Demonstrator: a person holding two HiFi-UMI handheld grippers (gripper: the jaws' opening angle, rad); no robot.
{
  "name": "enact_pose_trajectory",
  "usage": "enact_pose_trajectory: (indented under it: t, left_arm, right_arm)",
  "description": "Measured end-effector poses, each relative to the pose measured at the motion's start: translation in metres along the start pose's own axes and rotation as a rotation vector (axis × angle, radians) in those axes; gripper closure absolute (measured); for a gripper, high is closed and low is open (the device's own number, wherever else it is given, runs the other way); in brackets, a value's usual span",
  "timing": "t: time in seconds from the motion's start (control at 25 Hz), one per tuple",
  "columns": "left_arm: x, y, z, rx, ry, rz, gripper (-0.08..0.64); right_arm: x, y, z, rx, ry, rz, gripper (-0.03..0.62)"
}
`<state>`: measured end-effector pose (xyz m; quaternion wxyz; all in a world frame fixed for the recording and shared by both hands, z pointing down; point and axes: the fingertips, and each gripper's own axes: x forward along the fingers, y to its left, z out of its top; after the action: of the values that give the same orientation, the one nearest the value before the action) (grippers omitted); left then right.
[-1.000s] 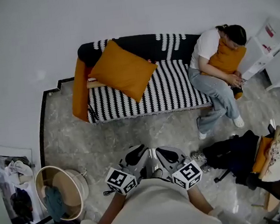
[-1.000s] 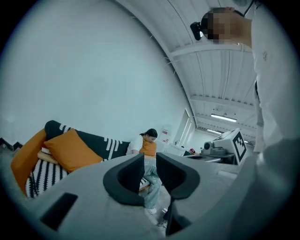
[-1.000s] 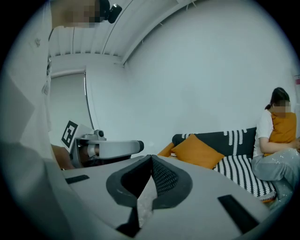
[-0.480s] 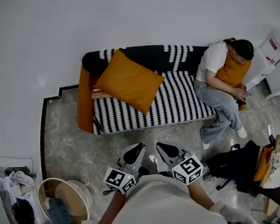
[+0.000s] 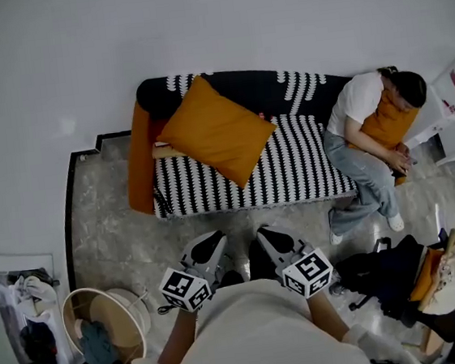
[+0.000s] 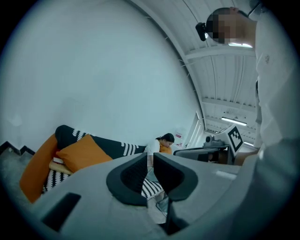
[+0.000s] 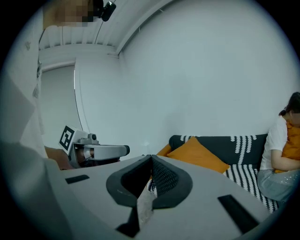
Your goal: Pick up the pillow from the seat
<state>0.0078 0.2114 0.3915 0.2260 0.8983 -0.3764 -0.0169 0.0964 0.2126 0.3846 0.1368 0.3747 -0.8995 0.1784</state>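
The pillow (image 5: 217,129) is plain orange. The sofa (image 5: 290,162) has a black-and-white zigzag stripe on its seat, and its back is mostly black with white patterned bands. The cover (image 5: 136,163) on its left end is orange too. The seated person (image 5: 361,137) wears a white top, pale blue-grey trousers and white shoes, and a second cushion (image 5: 390,124) is orange. The floor (image 5: 110,223) is marbled grey. My left gripper (image 5: 215,236) and right gripper (image 5: 264,231) are grey with black pads, with cubes marked in black squares on white. The cloth (image 5: 95,343) in the pale basket (image 5: 138,308) looks bluish, though it's dim there.
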Motion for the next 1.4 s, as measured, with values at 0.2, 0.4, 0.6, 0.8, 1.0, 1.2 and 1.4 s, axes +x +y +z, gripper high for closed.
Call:
enact_pose_trajectory:
  t: [0.2, 0.4, 0.6, 0.8, 1.0, 1.2, 1.4]
  left_arm:
    - [0.027, 0.023, -0.003, -0.034, 0.022, 0.054, 0.509]
    - [0.078, 0.038, 0.012, -0.06, 0.037, 0.088, 0.509]
    - [0.133, 0.053, 0.035, -0.041, 0.036, 0.121, 0.509]
    - [0.174, 0.07, 0.045, -0.04, 0.023, 0.176, 0.508]
    - [0.185, 0.089, 0.04, -0.07, 0.023, 0.283, 0.508]
    - [0.188, 0.106, 0.023, -0.124, 0.03, 0.341, 0.508]
    - [0.183, 0.135, 0.011, -0.166, -0.001, 0.401, 0.508]
  right_arm:
    - [0.03, -0.03, 0.012, 0.004, 0.0, 0.046, 0.584]
    - [0.055, -0.081, 0.046, 0.001, -0.023, 0.079, 0.584]
    - [0.072, -0.134, 0.074, -0.008, -0.026, 0.132, 0.584]
    - [0.082, -0.186, 0.079, -0.014, 0.014, 0.182, 0.584]
    - [0.094, -0.221, 0.067, -0.034, 0.112, 0.243, 0.584]
    - [0.118, -0.243, 0.058, -0.064, 0.18, 0.287, 0.584]
    - [0.153, -0.244, 0.053, -0.1, 0.23, 0.314, 0.584]
